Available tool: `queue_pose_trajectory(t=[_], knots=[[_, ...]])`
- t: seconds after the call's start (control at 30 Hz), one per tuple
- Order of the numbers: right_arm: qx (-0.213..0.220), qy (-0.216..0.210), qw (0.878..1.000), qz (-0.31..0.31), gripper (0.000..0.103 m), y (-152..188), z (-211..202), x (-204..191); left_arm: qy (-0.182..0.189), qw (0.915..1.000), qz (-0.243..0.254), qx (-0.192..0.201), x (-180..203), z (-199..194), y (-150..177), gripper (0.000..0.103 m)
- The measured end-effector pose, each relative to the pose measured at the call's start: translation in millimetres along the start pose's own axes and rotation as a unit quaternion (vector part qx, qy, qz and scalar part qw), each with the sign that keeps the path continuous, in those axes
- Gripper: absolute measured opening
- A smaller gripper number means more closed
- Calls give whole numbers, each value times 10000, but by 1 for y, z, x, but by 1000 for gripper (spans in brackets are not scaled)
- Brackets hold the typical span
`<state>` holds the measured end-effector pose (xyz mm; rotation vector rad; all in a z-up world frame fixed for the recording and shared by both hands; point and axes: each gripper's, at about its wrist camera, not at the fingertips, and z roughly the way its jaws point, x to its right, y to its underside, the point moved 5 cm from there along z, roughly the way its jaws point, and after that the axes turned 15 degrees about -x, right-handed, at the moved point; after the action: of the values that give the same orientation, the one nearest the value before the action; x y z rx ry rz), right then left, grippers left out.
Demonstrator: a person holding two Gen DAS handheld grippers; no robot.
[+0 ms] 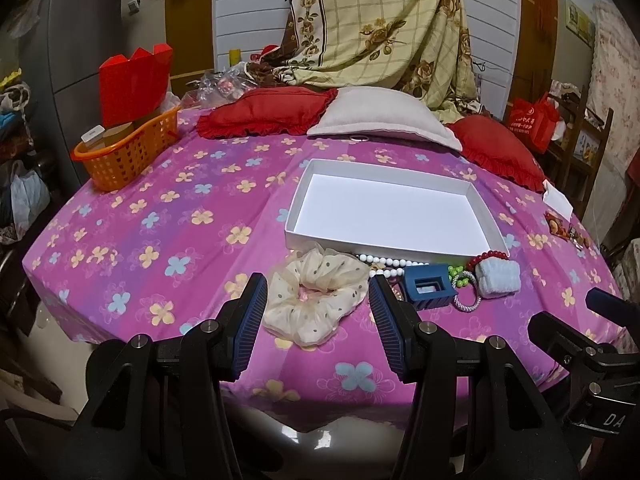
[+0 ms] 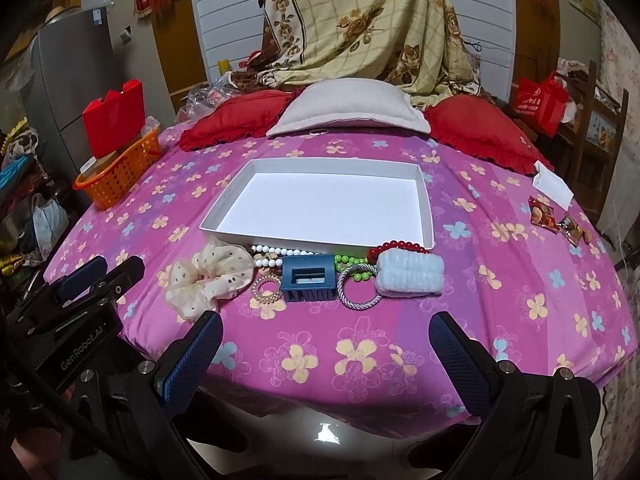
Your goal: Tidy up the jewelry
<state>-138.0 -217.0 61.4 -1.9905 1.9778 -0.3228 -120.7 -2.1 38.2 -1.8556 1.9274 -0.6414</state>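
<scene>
While nothing has yet gone into the white tray (image 2: 427, 204) lying mid-bed on the pink floral bedsheet (image 2: 500, 280), poised at the bed's near edge: left gripper (image 1: 318, 320), tongs spread and pinching nothing, aimed at the cream polka-dot scrunchie (image 1: 316, 300) between and just beyond its tips; right gripper (image 2: 326, 354), tongs likewise spread and empty, short of the jewelry row.

Step in hand, by the look of it: the opening one, choosing a first piece. Next move likely calls for lowering the left tongs astride the scrunchie's soft ruffle, closing gently, then lifting over the tray's near wall.

Counted along the tray's near side, from left to right in the right wrist view: one scrunchie; one white bead strand (image 2: 268, 254); one gold spiral hair tie (image 2: 266, 288); one blue claw clip (image 2: 307, 278); one green bead bracelet (image 2: 352, 266); one silver woven bangle (image 2: 358, 286); one red bead bracelet (image 2: 396, 248); one pale blue fluffy hair band (image 2: 410, 276). Brownish pieces under the white beads too hidden to count.

Elsewhere: one orange basket (image 2: 116, 182) at the far left corner, three pillows along the far edge, two snack packets (image 2: 554, 216) near the right edge.
</scene>
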Motion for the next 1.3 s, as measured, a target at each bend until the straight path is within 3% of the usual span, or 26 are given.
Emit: queue_pose_trajectory(t=[1.3], knots=[[-139, -64, 9999, 56, 102, -2, 9, 4, 239, 9995, 182, -76, 7, 7, -3, 53]])
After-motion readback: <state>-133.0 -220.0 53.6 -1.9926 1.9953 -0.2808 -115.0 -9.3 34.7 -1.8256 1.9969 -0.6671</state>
